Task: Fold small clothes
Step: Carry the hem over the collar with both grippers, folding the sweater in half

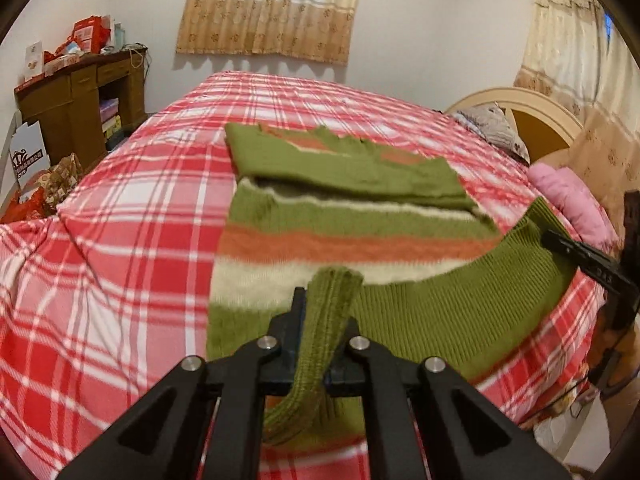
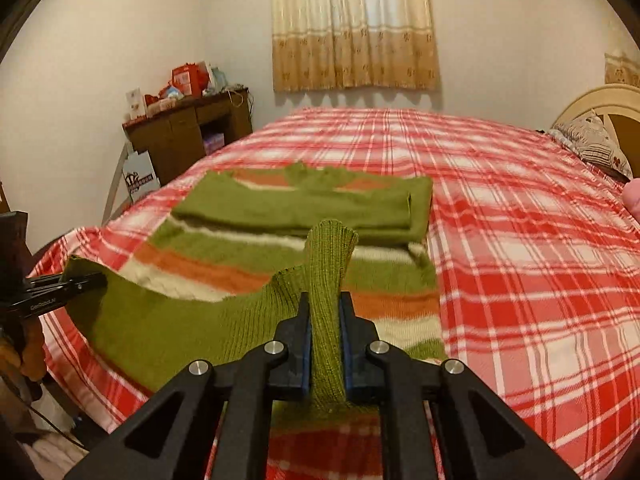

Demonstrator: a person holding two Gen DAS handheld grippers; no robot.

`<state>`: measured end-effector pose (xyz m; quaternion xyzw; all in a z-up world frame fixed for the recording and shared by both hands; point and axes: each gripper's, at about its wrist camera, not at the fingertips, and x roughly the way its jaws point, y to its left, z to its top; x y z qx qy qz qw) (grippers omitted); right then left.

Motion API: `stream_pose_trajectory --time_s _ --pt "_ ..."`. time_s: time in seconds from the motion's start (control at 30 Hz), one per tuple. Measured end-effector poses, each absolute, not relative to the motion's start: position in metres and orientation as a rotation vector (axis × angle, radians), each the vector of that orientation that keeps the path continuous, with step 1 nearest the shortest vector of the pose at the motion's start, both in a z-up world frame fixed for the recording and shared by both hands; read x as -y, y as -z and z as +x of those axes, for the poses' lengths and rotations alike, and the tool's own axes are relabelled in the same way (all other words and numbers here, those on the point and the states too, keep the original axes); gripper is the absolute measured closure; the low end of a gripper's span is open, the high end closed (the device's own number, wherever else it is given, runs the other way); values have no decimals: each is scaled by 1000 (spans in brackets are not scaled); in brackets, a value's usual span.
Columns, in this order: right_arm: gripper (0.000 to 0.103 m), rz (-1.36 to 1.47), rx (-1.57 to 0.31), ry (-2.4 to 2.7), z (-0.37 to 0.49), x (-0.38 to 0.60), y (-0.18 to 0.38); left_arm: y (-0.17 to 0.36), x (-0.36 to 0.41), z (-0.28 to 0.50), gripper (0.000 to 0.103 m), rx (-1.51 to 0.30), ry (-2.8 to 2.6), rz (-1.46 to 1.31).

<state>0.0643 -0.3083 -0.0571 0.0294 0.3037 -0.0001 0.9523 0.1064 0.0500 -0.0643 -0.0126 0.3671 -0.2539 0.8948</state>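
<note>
Left wrist: sweater (image 1: 360, 240) hem pinched in left tool (image 1: 320, 320).

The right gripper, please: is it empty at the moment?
No; the right gripper is closed on a bunched fold of the green sweater's ribbed hem.

The sweater (image 1: 360, 216) is soft knit wool with bumpy ribs and looks a bit fuzzy. The bed cover (image 1: 132, 208) is smooth checked cloth. The grippers (image 2: 325, 308) are matt black plastic with shiny metal screws. The desk (image 2: 180, 136) is brown wood.
</note>
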Motion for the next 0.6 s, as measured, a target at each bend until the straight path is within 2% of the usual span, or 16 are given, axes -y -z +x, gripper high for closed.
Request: stream_pose_trajectory --time_s 0.6 --pt "92 137 -597 56 137 334 31 36 -21 201 96 -775 426 -65"
